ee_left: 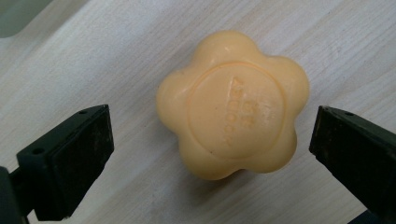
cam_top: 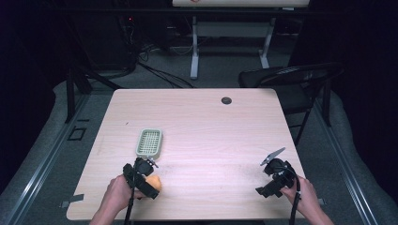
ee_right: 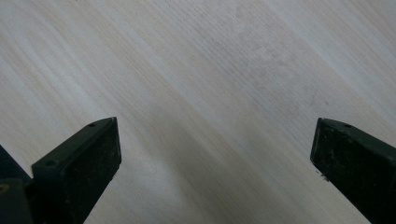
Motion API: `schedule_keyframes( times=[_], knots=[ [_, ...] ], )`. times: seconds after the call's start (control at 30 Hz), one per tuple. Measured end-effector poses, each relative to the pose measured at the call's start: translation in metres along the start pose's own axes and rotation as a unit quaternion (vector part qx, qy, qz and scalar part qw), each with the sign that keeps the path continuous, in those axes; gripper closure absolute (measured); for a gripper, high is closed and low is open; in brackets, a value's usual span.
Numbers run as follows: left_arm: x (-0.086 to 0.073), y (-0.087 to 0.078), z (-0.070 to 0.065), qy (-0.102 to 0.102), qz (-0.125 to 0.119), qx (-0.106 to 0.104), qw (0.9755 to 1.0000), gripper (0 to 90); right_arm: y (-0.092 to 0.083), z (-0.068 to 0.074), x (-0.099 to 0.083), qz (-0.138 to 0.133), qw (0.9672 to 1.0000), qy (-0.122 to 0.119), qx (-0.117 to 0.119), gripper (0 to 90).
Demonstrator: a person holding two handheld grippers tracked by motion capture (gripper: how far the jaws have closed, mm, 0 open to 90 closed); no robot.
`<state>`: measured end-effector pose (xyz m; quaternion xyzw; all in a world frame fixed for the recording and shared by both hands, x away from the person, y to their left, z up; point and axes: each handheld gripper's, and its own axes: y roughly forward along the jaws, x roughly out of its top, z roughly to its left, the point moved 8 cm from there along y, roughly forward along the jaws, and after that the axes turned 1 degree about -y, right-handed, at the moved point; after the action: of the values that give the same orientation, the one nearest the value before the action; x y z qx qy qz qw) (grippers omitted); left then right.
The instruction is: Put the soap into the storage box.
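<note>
Soap [ee_left: 233,105]: one orange, flower-shaped bar with a round embossed centre, lying flat on the bench [cam_top: 211,122]. In the left gripper view it sits between the two jaws of the left claw [ee_left: 210,154], slightly toward 12 o'clock of the line between them, with bare wood on either side; neither jaw touches it. In the high view the soap [cam_top: 154,183] lies near the front edge at about 7 o'clock on the bench, partly covered by the claw.

Left claw [cam_top: 149,180]: jaws spread wide, straddling the soap, holding nothing.

Dish [cam_top: 149,142]: pale green, slotted, rectangular, just beyond the left claw at 12 o'clock from it, near but apart from the soap.

Right claw [cam_top: 272,176]: at about 5 o'clock on the bench, well apart from the soap. In the right gripper view its jaws [ee_right: 210,158] stand wide open over bare wood, holding nothing.

Bench: light wood grain, a dark round grommet [cam_top: 226,100] near the far edge.
</note>
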<state>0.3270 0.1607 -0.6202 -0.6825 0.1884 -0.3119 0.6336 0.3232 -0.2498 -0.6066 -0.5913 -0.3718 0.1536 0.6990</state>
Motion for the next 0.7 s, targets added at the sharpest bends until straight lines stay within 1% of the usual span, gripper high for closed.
schedule_keyframes(
  times=[0.03, 0.13, 0.17, 0.23, 0.3, 0.37, 0.4, 0.47, 0.5, 0.6, 0.7],
  knots=[
    [0.0, 0.0, 0.0, 0.003, 0.003, 0.0, 1.0, 0.0, 0.0, 0.0, 0.0, 0.001, 1.0, 0.0, -0.003, 1.4],
    [0.001, 0.001, -0.001, 0.005, 0.005, 0.001, 1.0, 0.8, 0.002, 0.0, -0.001, 0.002, 1.0, 0.002, 0.001, 1.6],
    [0.003, 0.002, -0.001, 0.009, 0.009, 0.001, 0.9999, 1.3, 0.001, -0.001, -0.003, 0.009, 1.0, -0.001, -0.004, 1.8],
    [0.005, 0.002, -0.001, 0.011, 0.01, 0.002, 0.9999, 2.6, 0.0, -0.001, -0.003, 0.006, 1.0, 0.0, -0.005, 2.0],
    [0.006, 0.003, -0.001, 0.011, 0.01, 0.0, 0.9999, 4.9, 0.0, -0.001, -0.003, 0.007, 1.0, -0.001, -0.005, 2.1],
    [0.008, 0.003, -0.001, 0.015, 0.012, 0.003, 0.9998, 7.0, 0.0, -0.001, -0.004, 0.008, 1.0, -0.001, -0.006, 2.1],
    [0.009, 0.004, -0.001, 0.02, 0.014, 0.002, 0.9997, 9.1, 0.0, -0.002, -0.004, 0.008, 0.9999, 0.0, -0.006, 2.2],
    [0.009, 0.004, -0.001, 0.022, 0.015, 0.003, 0.9996, 13.6, 0.0, -0.001, -0.003, 0.008, 0.9999, -0.001, -0.007, 3.1],
    [0.01, 0.004, -0.002, 0.028, 0.015, 0.005, 0.9995, 14.2, 0.0, -0.002, -0.003, 0.006, 0.9999, -0.003, -0.011, 3.3],
    [0.01, 0.005, -0.002, 0.029, 0.016, 0.005, 0.9994, 14.8, -0.001, -0.001, -0.002, 0.004, 0.9999, -0.004, -0.014, 3.4],
    [0.009, 0.007, -0.001, 0.029, 0.02, -0.001, 0.9994, 15.6, 0.0, -0.001, -0.003, 0.008, 0.9999, -0.005, -0.008, 3.4]
  ],
)
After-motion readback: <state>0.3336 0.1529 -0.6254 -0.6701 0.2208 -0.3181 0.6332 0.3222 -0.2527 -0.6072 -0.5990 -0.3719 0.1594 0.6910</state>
